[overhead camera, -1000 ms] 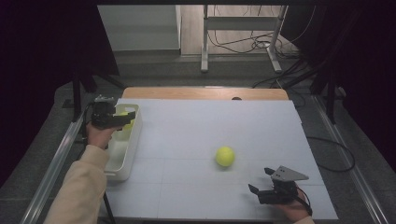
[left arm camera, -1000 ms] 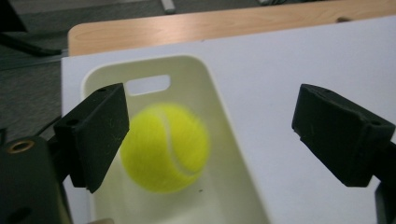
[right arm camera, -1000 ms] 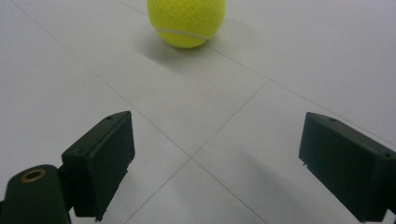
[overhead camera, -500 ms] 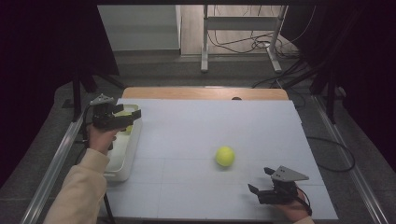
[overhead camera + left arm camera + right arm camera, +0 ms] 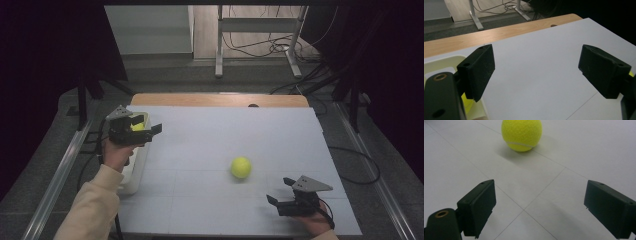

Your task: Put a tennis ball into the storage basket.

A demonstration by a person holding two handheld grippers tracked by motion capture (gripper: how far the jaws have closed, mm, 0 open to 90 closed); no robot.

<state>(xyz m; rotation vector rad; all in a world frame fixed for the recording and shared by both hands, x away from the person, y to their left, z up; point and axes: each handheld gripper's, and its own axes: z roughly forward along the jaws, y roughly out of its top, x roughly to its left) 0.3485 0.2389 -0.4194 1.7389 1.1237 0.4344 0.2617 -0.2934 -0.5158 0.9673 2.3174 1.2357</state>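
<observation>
facing a tennis ball (image 5: 241, 167) without legible writing, both grippers gape empty.

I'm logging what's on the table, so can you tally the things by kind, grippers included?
Yellow felt tennis balls: 2, one on the white table sheet, one in the bin under the left gripper
White plastic bin: 1
Black two-jaw grippers: 2, left and right, both open
Total: 5
</observation>
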